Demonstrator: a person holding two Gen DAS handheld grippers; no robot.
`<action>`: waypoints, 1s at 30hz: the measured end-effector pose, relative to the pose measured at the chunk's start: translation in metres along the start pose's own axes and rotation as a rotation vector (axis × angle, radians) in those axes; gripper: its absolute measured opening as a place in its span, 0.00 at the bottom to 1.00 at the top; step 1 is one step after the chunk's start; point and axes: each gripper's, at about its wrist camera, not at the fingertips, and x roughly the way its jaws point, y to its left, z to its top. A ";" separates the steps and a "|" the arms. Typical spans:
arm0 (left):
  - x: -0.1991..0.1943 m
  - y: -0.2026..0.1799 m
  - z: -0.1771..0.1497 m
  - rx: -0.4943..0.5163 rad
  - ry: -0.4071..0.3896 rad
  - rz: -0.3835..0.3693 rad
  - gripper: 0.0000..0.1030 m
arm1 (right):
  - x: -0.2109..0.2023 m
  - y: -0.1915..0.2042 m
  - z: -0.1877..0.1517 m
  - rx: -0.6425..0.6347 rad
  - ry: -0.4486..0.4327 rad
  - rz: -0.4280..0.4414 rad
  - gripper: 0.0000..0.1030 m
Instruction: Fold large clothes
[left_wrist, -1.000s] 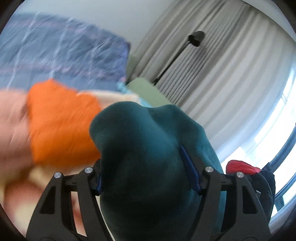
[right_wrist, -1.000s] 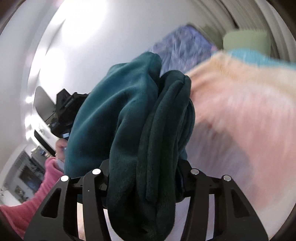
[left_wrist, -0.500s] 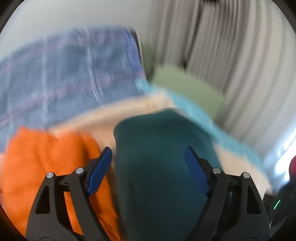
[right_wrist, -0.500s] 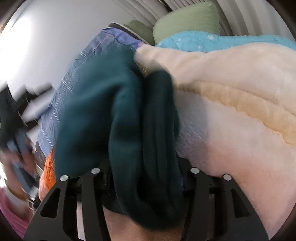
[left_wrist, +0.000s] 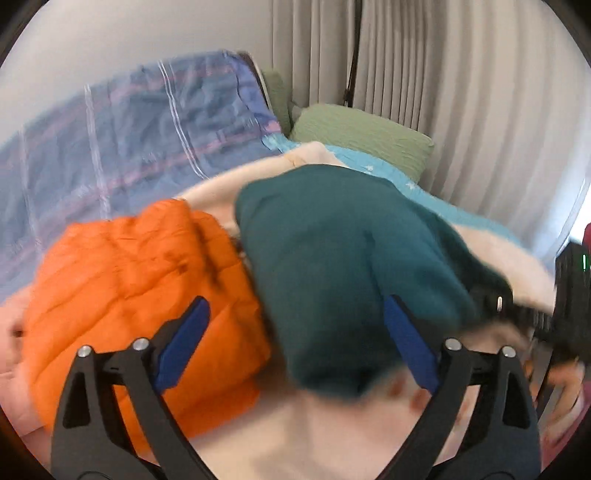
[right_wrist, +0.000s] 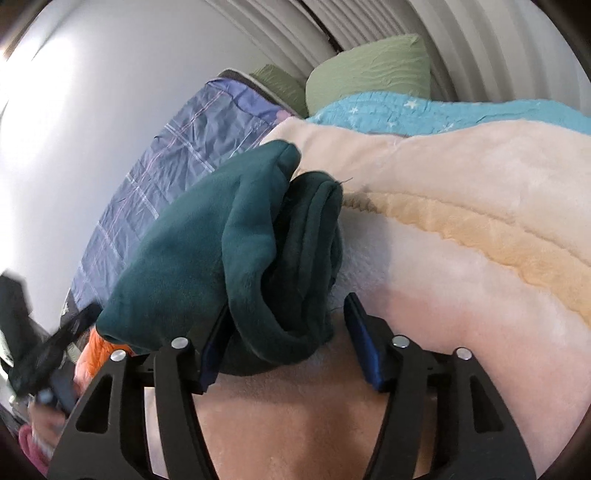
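The teal garment, a thick folded fleece piece, now lies on the pale blanket of the bed, just right of the folded orange jacket. One second ago it hung in the air, pinched between both grippers; half a second ago it was coming down over the blanket, and the left fingers were already parting. Now it rests there as a bundle and keeps its folded shape.

The left gripper has let go. Its jaws are opening and stand spread wide. The blue pad on the left is over the orange jacket and clear of the teal cloth; the right pad is at the edge of the garment, and whether it touches is hard to tell in the blur.

The right gripper is later in the same move. A second ago it squeezed the rolled edge tightly; now its jaws are opening. The near end of the garment is between them. The right pad is clearly apart from the cloth, while the left pad is against it or hidden by it.

This probably means the garment is folded and placed beside the jacket, and only the withdrawal of both grippers remains. Far behind are a blue sheet, a green pillow and curtains.
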 end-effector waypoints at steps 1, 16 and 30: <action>-0.014 -0.004 -0.006 0.013 -0.016 0.005 0.98 | -0.007 0.005 -0.001 -0.024 -0.013 -0.054 0.70; -0.202 -0.060 -0.119 -0.056 -0.098 -0.109 0.98 | -0.264 0.148 -0.118 -0.416 -0.390 -0.226 0.91; -0.329 -0.052 -0.164 -0.127 -0.204 0.053 0.98 | -0.339 0.186 -0.187 -0.477 -0.417 -0.255 0.95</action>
